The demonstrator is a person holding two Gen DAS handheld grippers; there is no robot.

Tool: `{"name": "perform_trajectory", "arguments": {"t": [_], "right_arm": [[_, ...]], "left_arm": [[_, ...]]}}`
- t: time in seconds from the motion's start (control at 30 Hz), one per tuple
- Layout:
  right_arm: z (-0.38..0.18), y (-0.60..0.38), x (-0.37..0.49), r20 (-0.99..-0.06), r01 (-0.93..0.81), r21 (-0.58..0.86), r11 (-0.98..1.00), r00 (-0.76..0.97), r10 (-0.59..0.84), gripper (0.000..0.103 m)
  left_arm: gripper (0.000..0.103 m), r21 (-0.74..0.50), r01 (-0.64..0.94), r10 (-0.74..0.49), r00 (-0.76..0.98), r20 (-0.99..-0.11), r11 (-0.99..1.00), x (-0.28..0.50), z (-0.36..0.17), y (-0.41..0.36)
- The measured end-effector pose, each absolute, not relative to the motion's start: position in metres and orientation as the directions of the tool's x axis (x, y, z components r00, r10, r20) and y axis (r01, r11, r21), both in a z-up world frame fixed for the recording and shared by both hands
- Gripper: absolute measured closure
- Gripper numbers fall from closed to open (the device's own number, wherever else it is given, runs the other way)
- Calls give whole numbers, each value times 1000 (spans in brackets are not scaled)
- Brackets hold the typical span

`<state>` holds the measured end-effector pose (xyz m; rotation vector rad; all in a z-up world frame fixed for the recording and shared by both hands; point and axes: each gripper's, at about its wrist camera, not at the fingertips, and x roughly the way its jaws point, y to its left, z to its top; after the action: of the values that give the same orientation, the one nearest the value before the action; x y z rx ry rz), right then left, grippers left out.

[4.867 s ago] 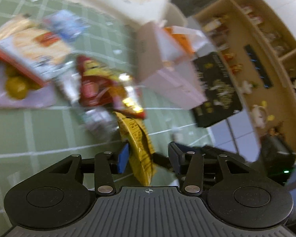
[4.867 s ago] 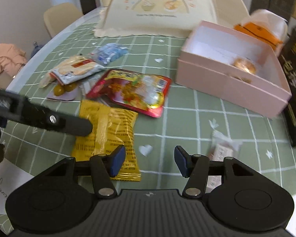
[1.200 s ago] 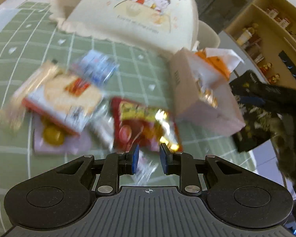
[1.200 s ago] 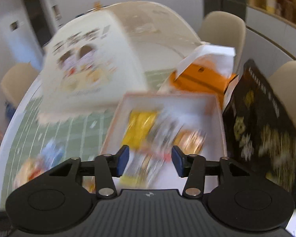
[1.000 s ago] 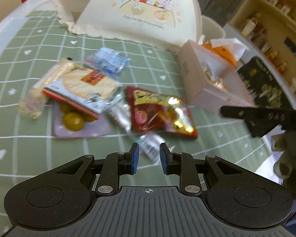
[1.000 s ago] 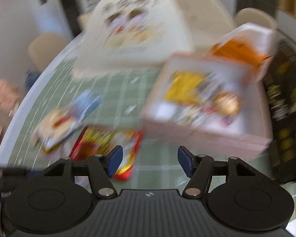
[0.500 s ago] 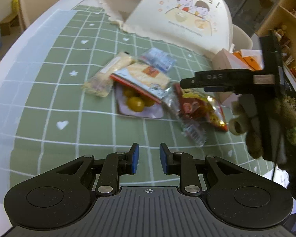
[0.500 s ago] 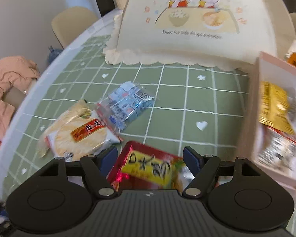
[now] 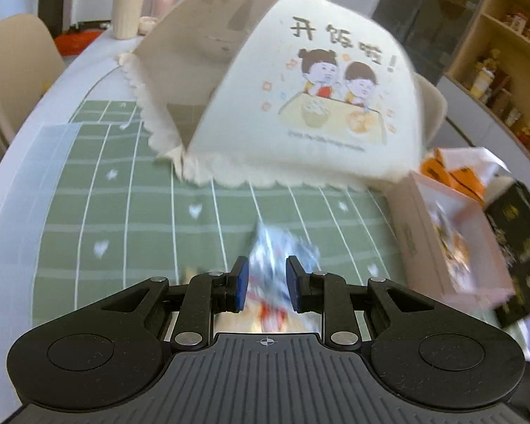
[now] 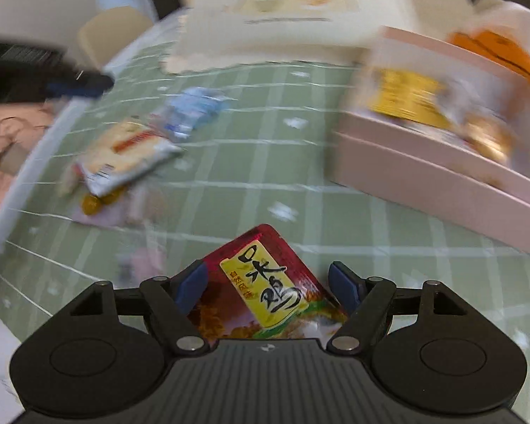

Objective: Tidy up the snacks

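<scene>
a home dining room: food cover (image 9: 300, 106), chairs (image 9: 14, 70), shelves (image 9: 505, 56)

Bare tablecloth (image 10: 265, 162) separates snack pile (image 10: 123, 148) from pink box (image 10: 424, 169).

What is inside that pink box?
The pink box holds a yellow packet and a round golden snack; blur and the near wall hide the rest.
</scene>
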<state>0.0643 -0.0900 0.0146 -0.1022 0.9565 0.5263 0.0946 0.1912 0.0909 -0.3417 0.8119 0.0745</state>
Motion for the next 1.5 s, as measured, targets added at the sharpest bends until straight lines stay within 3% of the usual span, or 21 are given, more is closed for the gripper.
{"name": "perform_trajectory", "arguments": {"t": [0.17, 0.37, 0.5, 0.7, 0.8, 0.9, 1.03, 1.27, 1.5], "right_arm": [[26, -109, 56, -800, -436, 71, 897, 512, 312, 28], [34, -49, 44, -789, -599, 16, 801, 485, 378, 28], [28, -9, 33, -809, -675, 16, 738, 425, 406, 28], [23, 9, 13, -837, -678, 4, 735, 399, 373, 27], [19, -3, 8, -846, -643, 29, 765, 392, 361, 22], [14, -19, 1, -847, -615, 55, 787, 388, 363, 14], [8, -35, -6, -832, -593, 58, 803, 416, 367, 0], [6, -44, -13, -804, -633, 52, 773, 433, 408, 0], [5, -54, -26, -800, -665, 49, 745, 421, 428, 0]], "left_arm": [[76, -318, -114, -146, 711, -688, 941, 82, 100, 171], [76, -330, 77, -306, 611, -730, 941, 12, 85, 156], [76, -252, 23, -222, 556, -801, 967, -6, 57, 159], [76, -372, -169, -190, 631, -752, 913, 12, 42, 187], [76, -364, -207, -149, 653, -742, 908, 28, 44, 189], [76, -413, -163, -192, 696, -692, 896, 33, 61, 188], [76, -413, -166, -163, 742, -651, 895, 37, 75, 192], [76, -366, -278, -93, 672, -735, 888, 75, 54, 215], [76, -378, -269, -107, 675, -730, 886, 124, 51, 209]]}}
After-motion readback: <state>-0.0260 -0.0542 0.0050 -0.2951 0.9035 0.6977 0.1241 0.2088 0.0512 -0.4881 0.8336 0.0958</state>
